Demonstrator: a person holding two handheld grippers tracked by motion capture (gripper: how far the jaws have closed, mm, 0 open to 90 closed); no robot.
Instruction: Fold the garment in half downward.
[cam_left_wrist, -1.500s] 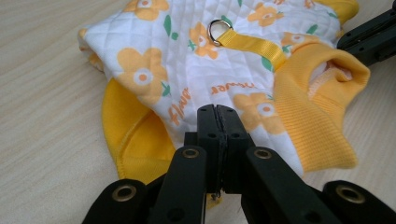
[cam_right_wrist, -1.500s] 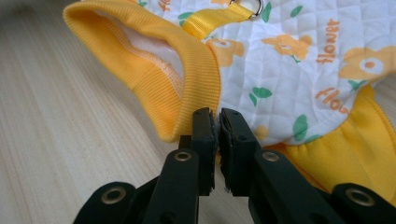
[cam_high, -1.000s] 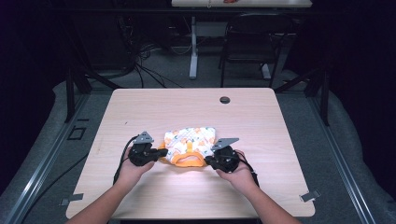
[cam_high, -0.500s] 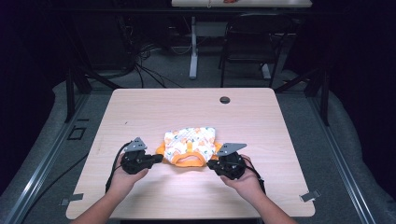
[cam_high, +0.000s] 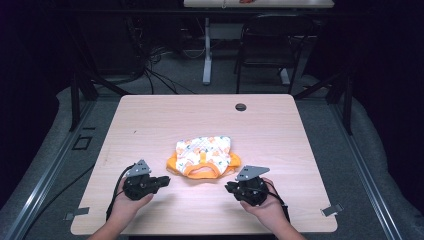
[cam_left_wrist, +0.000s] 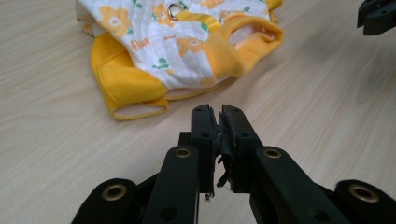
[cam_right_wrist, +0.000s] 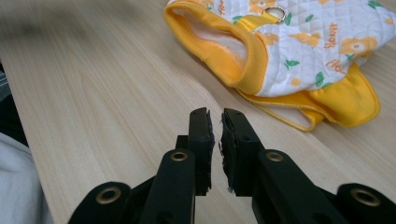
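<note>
Both grippers pulling back from folded garment (cam_high: 204, 156), now sitting apart, near side of it. Left gripper (cam_high: 163, 180) clenched, empty; right gripper (cam_high: 228, 188) nearly clenched, empty. Garment lying mid-table (cam_high: 150, 115), released; folding likely finishing.

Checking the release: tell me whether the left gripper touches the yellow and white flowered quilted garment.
Apart. The left gripper view shows bare wood between the left gripper and the yellow and white flowered quilted garment.

A pale wood-grain table (cam_high: 150, 120) carries a small quilted yellow-and-white garment (cam_high: 204, 155) near its middle; a dark round spot (cam_high: 241, 107), perhaps a grommet, sits near the far edge.
</note>
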